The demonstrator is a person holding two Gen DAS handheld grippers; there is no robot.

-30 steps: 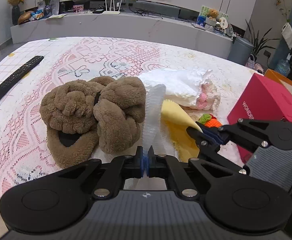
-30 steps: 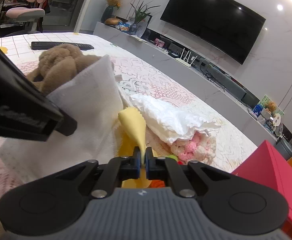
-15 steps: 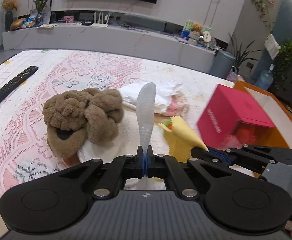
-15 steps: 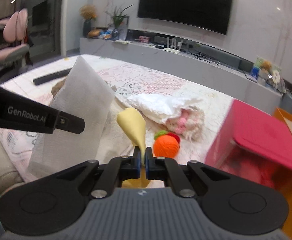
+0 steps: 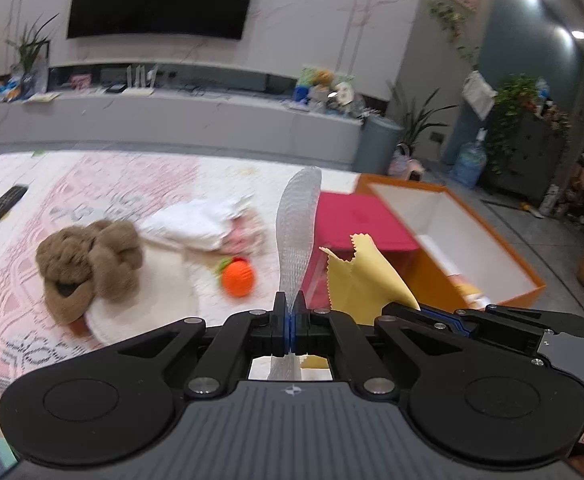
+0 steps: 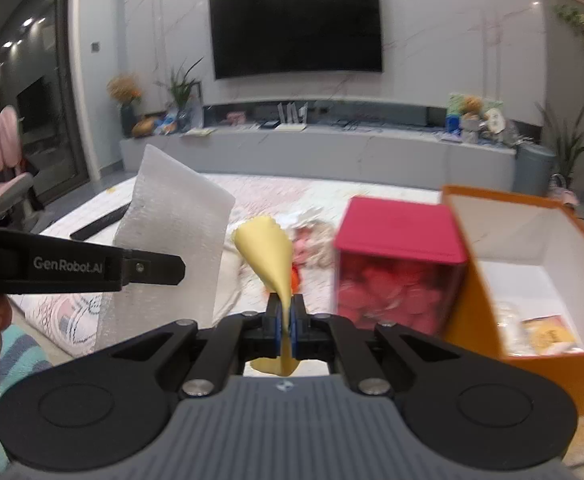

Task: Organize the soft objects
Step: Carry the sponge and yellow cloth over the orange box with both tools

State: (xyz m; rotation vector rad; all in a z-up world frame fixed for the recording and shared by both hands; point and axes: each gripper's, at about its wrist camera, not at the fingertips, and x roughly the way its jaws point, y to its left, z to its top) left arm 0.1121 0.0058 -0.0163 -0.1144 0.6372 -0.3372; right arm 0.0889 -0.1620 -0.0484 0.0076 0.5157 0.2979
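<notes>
From the left wrist, the left gripper pinches a white foam sheet standing edge-on, long axis straight ahead; the orange box lies ahead-right, beyond the right gripper. From the right wrist, that gripper, nearer the box, clamps a yellow cloth rising forward.

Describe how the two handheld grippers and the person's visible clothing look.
Both grippers share one build: a ribbed grey body with a small emblem, two round black lobes, black linkage arms with silver rivets, and blue pads on the black fingers, as on the left gripper and right gripper. Seen from the side, the left gripper carries white "GenRobot.AI" lettering. A teal-and-white striped sleeve shows at the edge.
</notes>
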